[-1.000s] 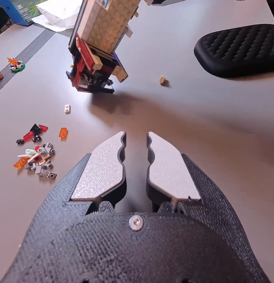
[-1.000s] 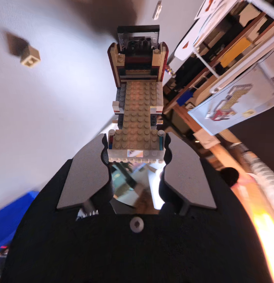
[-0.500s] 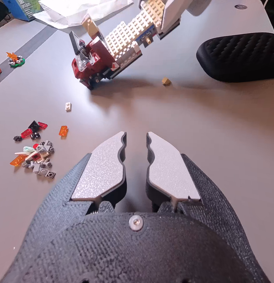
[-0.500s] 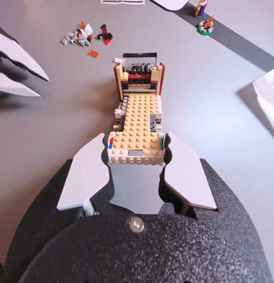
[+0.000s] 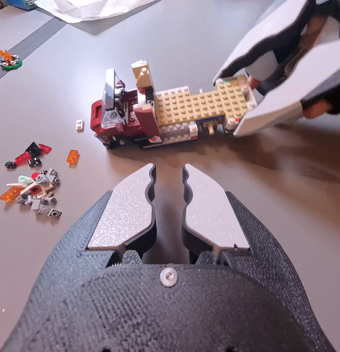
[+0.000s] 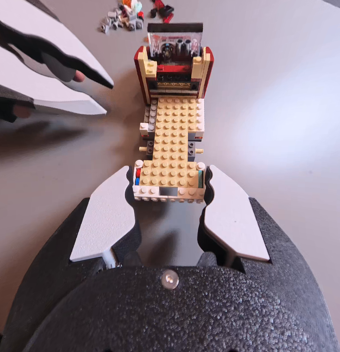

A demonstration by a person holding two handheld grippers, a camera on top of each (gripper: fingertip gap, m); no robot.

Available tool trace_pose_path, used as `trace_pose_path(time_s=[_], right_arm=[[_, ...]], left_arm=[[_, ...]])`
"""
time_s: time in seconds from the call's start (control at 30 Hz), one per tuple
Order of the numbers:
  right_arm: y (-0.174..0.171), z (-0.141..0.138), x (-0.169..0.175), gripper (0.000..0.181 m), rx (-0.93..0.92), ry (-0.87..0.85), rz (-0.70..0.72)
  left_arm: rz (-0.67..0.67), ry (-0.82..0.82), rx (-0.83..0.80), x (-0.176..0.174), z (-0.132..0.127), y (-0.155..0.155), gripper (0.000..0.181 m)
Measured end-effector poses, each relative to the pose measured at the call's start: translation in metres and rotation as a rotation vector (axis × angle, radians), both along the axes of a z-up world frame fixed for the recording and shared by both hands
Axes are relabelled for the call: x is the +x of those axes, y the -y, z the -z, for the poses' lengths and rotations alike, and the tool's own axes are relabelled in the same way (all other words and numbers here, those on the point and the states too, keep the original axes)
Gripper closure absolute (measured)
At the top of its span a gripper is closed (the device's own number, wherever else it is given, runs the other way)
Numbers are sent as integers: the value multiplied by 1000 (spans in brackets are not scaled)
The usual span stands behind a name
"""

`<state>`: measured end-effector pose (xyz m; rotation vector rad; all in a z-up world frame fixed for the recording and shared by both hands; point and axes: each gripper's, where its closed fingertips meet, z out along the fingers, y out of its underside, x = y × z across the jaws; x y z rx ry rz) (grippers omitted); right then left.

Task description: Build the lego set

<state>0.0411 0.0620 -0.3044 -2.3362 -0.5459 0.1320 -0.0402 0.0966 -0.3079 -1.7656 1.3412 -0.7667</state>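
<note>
Left wrist view: the left gripper (image 5: 169,169) hovers over the grey table (image 5: 241,219), jaws slightly parted, empty. Ahead, the lego truck (image 5: 165,112) sits upright on the table, its rear end clamped by the right gripper (image 5: 234,106). A white plate (image 5: 80,125) lies just beside the cab; a loose parts pile (image 5: 34,192) lies left, nothing blocking.

Right wrist view: the right gripper (image 6: 169,182) grips the tan bed's rear end; the left gripper (image 6: 108,99) hovers beside the truck (image 6: 175,114).
</note>
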Motion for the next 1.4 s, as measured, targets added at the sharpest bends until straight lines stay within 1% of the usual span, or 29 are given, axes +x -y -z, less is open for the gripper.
trace_pose_path(time_s=[0.13, 0.2, 0.23, 0.3, 0.37, 0.43, 0.5, 0.57, 0.67, 0.73, 0.8, 0.83, 0.9, 0.93, 0.97, 1.03, 1.1, 1.17, 1.27, 1.33, 1.4], right_arm=[[18, 22, -16, 108, -40, -32, 22], [26, 22, -21, 108, -31, -21, 1], [32, 22, -23, 108, -44, -15, -24], [50, 21, -31, 105, -120, -15, -141], [61, 5, -34, 106, -162, -111, -237], [55, -15, -21, 113, -151, -159, -301], [33, -23, 6, 125, -113, -112, -306], [13, -16, 28, 132, -109, -35, -319], [-9, 12, 50, 144, -166, 123, -352], [-16, 22, 50, 149, -184, 141, -385], [-19, 25, 44, 166, -197, 120, -409], [-22, 27, 46, 173, -194, 139, -406], [-27, 22, 47, 173, -149, 157, -418], [-26, 14, 39, 173, -110, 113, -449], [-24, 2, 27, 173, -56, 30, -486], [-20, -34, -2, 173, 73, -197, -531], [-11, -75, -29, 173, 190, -469, -559], [-6, -106, -44, 173, 267, -687, -546], [-1, -124, -59, 173, 271, -934, -501], [0, -126, -66, 173, 255, -1052, -470], [-1, -120, -73, 173, 233, -1108, -444]], left_arm=[[3, -8, 8, 0, 1, 0, 154], [6, -14, 16, 1, 1, 1, 154], [11, -17, 20, 1, 2, 2, 153], [21, -19, 25, 1, 2, 3, 152], [36, -19, 29, 2, 2, 5, 152], [55, -8, 43, 5, 0, 7, 153], [66, -18, 46, 6, 1, 8, 153], [79, -14, 49, 8, 0, 11, 154], [78, -36, 73, 7, 2, 11, 155], [73, -41, 96, 6, 1, 11, 156], [69, -22, 99, 3, -3, 10, 158], [67, -5, 98, 3, -6, 10, 159], [79, 54, 90, 3, -17, 12, 162], [99, 93, 79, 4, -23, 15, 164], [115, 128, 61, 6, -29, 19, 163], [157, 200, 16, 10, -40, 29, 163], [189, 284, -22, 15, -57, 38, 164], [208, 342, -28, 18, -71, 45, 163], [221, 436, -68, 20, -90, 53, 163], [235, 490, -112, 21, -99, 59, 164], [221, 521, -147, 22, -104, 59, 166]])
